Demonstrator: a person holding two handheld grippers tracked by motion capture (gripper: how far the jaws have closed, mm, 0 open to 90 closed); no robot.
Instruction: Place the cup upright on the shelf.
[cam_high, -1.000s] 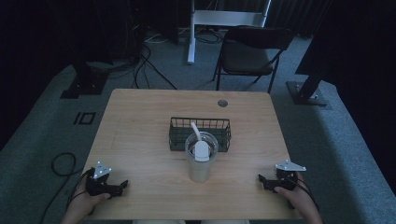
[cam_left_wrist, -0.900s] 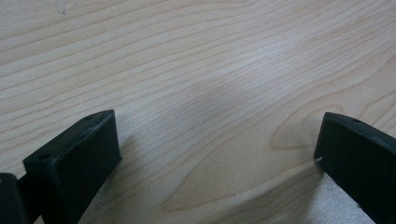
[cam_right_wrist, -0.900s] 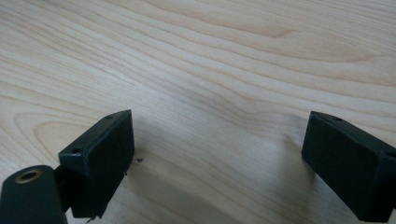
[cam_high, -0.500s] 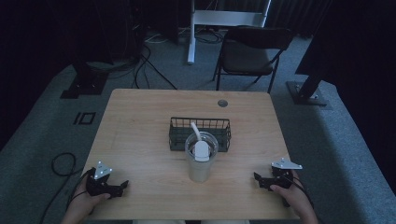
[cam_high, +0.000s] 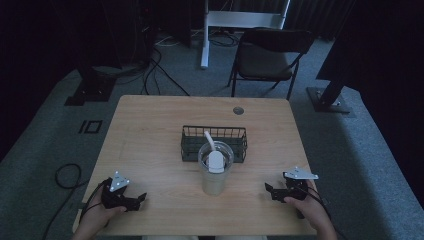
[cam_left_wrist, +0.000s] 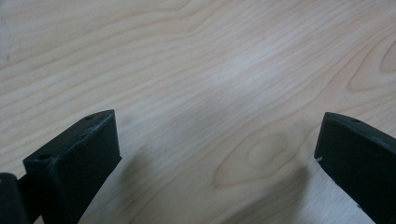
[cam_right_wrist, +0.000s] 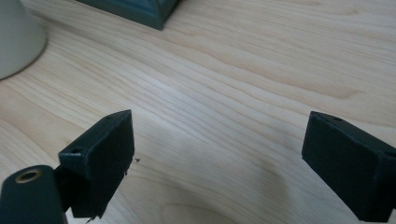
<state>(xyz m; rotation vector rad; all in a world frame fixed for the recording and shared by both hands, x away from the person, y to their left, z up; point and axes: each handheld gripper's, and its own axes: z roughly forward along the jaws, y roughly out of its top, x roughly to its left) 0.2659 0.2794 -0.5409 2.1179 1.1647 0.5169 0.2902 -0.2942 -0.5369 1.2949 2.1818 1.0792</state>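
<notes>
Fingers (cam_left_wrist: 74, 158) spread, both grippers | cup (cam_high: 215, 172): white object inside | wire basket (cam_high: 214, 142) behind cup

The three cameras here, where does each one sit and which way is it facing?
High view: above the person's side, looking forward and down on the light wooden table; both hands and the left gripper and right gripper show.
Left gripper view: rides the left gripper, facing bare tabletop; open jaws show.
Right gripper view: rides the right gripper, jaws open; shares the pale plastic cup and dark wire basket with the high view.
</notes>
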